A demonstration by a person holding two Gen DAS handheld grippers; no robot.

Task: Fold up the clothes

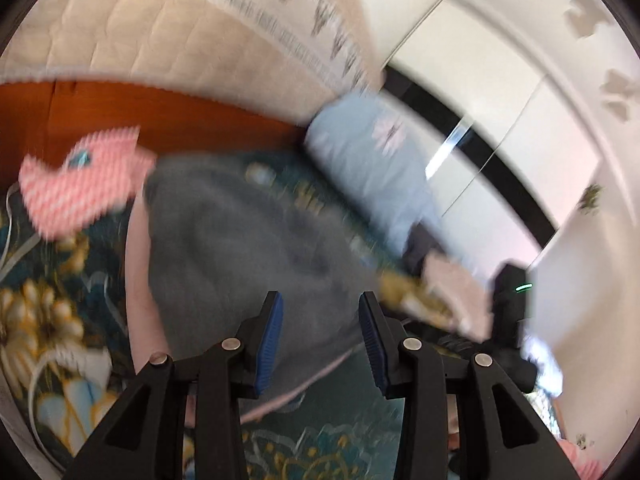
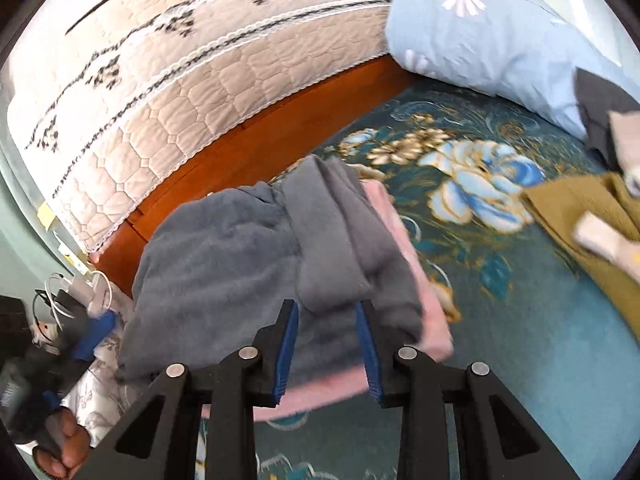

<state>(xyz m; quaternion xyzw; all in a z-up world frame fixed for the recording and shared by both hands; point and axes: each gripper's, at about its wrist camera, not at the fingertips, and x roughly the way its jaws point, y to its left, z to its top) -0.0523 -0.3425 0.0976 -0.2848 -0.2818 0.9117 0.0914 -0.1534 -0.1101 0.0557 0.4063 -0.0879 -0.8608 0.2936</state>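
The grey fleece garment lies on the teal flowered bedspread, bunched and partly doubled over itself, with a thick roll of it running down toward the right tongs and a pink lining or pink piece showing along its right edge and underneath. It is not a neat flat packet, edges are uneven, so folding of this piece looks mid-way at best; judging only from the lie of it. A mustard-coloured cloth lies well apart to the right, loosely spread, with a pale thing on top that I cannot identify, and a dark piece sits by the light blue pillow; these look unfolded too, so more is left. Right tongs: spread moderately, the grey roll sits between the blue pads but the pads do not seem to press it; touching or just over it, hard to say. Left tongs: spread wide, nothing pinched, hanging just over the grey garment near its pink hem; this view is motion-blurred. A pink-and-white striped item lies at the far left edge of the bed, state unclear in the blur. Quilted beige mattress and wooden bed frame stand behind. A hand shows in the lower left of the right view, gripping the other tool.
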